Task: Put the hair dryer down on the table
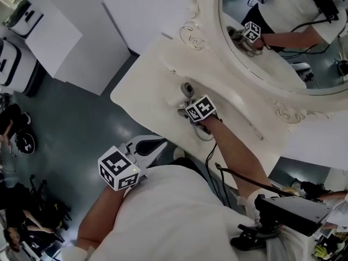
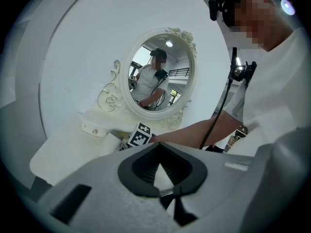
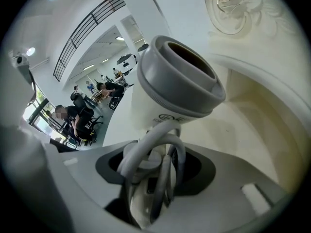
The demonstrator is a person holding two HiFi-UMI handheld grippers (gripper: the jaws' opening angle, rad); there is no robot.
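We look down on a cream-white dressing table with a curved front edge (image 1: 147, 75). Along its back edge stands a large oval mirror in a carved white frame (image 1: 272, 64).

Our left gripper (image 1: 155, 145), a grey two-jaw tool with a marker cube, hangs off the table just outside its front edge, close to our white shirt (image 1: 174, 216). In the left gripper view (image 2: 158, 171) its ribbed pads run together at the tips, and nothing sits between them.

Our right gripper (image 1: 187, 109) reaches over the middle of the tabletop, about halfway between the front edge and the foot of the mirror. In the right gripper view (image 3: 155, 174) its jaws pinch the handle of the white hair dryer with a grey round nozzle (image 3: 175, 81).

The dryer (image 1: 187, 90) is over that same middle stretch of the tabletop. Its nozzle is tilted up and towards the mirror. We cannot tell whether its body already rests on the surface.

A grey cord wound in loops (image 3: 155, 144) lies against the handle, between the jaws as well.
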